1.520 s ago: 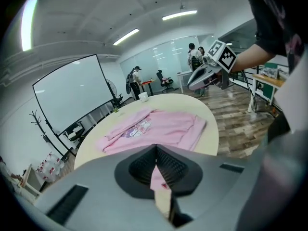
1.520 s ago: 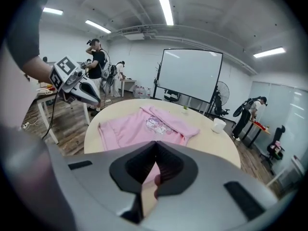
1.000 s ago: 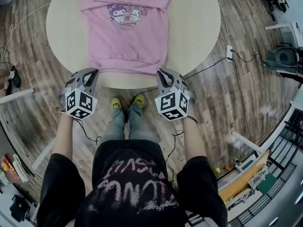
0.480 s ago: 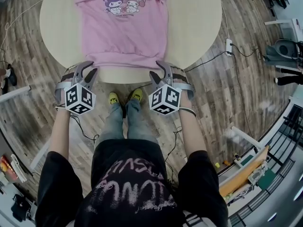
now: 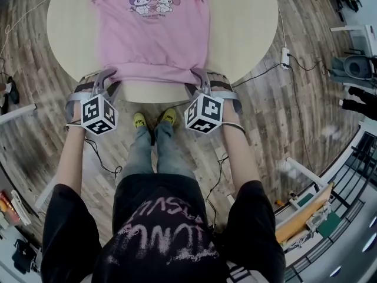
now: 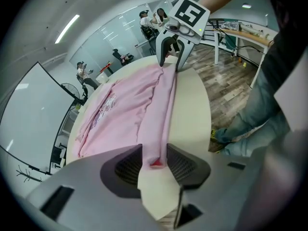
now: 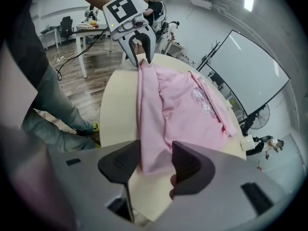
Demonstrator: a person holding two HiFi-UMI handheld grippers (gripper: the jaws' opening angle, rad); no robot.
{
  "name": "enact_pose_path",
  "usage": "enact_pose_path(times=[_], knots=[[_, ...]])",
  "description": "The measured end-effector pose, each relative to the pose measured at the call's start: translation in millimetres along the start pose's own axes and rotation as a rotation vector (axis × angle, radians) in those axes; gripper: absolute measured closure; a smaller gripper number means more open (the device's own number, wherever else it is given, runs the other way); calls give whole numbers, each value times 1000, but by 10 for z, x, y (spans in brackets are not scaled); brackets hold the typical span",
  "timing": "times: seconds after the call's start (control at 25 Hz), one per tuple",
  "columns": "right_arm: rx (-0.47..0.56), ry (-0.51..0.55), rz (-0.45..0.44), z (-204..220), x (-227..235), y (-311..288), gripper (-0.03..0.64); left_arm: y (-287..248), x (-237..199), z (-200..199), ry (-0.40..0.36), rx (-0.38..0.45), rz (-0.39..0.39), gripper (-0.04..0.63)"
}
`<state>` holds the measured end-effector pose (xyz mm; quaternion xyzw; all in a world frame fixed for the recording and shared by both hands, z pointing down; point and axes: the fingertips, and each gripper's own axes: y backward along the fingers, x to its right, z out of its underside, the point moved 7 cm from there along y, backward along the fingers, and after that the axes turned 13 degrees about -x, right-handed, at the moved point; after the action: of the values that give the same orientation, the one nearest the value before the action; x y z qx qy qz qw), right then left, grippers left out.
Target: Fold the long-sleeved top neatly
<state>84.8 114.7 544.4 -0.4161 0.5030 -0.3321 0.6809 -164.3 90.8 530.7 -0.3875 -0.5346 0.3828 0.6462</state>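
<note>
Fingers (image 6: 125,165) of left gripper (image 5: 109,78) and right gripper (image 5: 199,76) just opened — top (image 5: 153,40) hem lies loose between.

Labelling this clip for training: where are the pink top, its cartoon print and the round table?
pink top (image 5: 153,49), head view, plain fabric below the print
cartoon print (image 5: 152,2), head view, its middle
round table (image 5: 241,28), head view, bare surface at right

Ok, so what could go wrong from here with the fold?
The left claw and right claw have just been opening, with only the hem corners of the pink top between them; a shallow bite could slip. The hem lies close to the table's near edge, so a pull toward the person might drag the top off.
</note>
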Motion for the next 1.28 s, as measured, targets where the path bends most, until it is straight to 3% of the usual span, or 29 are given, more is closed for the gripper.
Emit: enact_pose_path(times=[0.16, 0.56, 0.64, 0.72, 0.92, 1.12, 1.28], knots=[[3, 1, -41, 0, 18, -15, 394, -58, -4, -18, -27, -10, 17, 431], [7, 11, -208, -2, 51, -63, 460, -115, -57, -15, -41, -12, 126, 455], [4, 16, -204, 8, 62, -58, 467, -107, -48, -18, -57, -20, 130, 465], [-4, 27, -177, 18, 83, -70, 532, -108, -50, -7, -69, -27, 130, 473], [-14, 21, -178, 24, 95, -105, 574, -124, -57, 12, -64, -30, 136, 502], [-10, 7, -187, 39, 101, -85, 583, -77, -66, 29, -57, -32, 135, 559], [2, -17, -198, 83, 79, -2, 584, 31, -18, 64, -55, -29, 156, 568]])
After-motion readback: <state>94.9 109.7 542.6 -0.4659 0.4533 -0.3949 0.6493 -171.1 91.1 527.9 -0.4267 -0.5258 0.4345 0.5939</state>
